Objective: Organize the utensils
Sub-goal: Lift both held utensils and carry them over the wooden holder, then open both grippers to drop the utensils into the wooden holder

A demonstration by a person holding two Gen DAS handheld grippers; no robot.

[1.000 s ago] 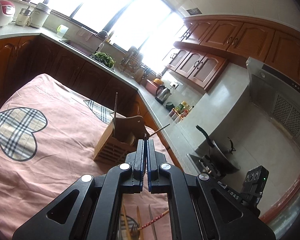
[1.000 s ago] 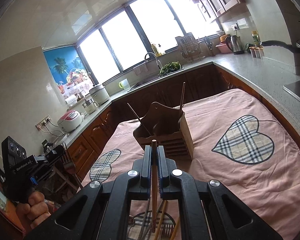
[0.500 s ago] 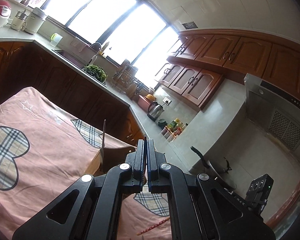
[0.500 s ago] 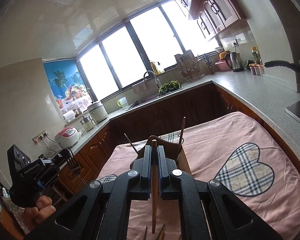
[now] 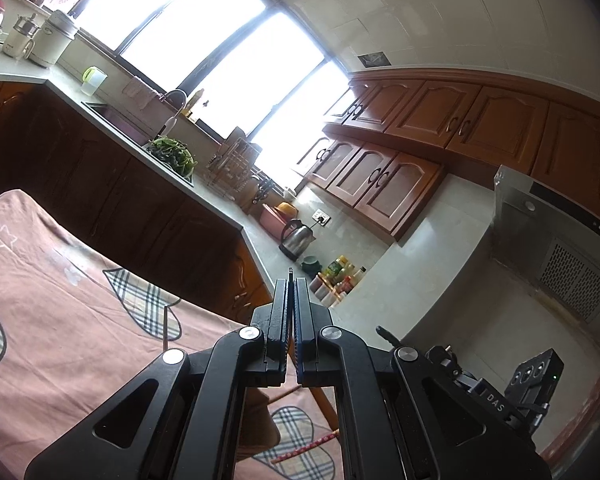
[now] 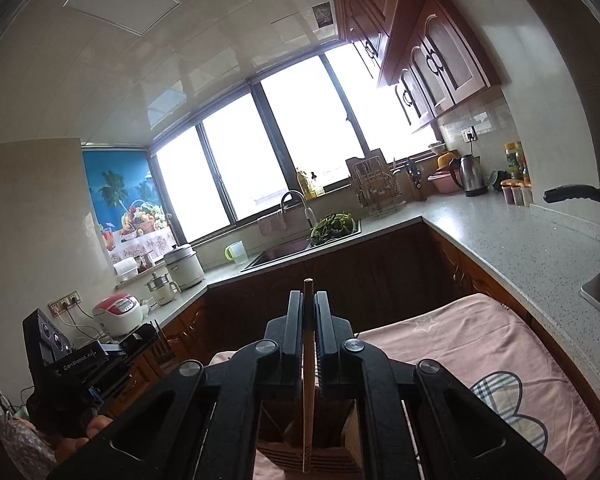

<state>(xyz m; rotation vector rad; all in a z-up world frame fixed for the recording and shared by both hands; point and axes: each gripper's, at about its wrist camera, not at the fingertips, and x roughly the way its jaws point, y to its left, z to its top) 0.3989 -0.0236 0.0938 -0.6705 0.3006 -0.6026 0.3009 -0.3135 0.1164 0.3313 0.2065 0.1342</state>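
- Kitchen all round: bright windows point(image 6: 284, 152), brown cabinets point(image 5: 440, 128), a grey counter point(image 6: 500, 240) with a sink point(image 6: 284, 250), greens point(image 6: 332, 224) and a kettle point(image 6: 470, 176).
- Pink cloth point(image 5: 52, 312) with plaid hearts covers the table near both grippers.
- Wooden holder point(image 6: 300, 440) stands on the cloth, right under the right gripper and mostly hidden by its frame.
- Right gripper point(image 6: 308, 308) is pinched on a wooden chopstick point(image 6: 307, 400); the stick runs between the fingers, its end poking past the tips, its other end over the holder.
- Left gripper point(image 5: 291, 296) is pressed together on a thin dark utensil point(image 5: 291, 274); only a sliver shows above the tips, so I cannot tell what kind it is.
- Red patterned chopstick point(image 5: 306, 446) lies on the cloth below the left gripper.
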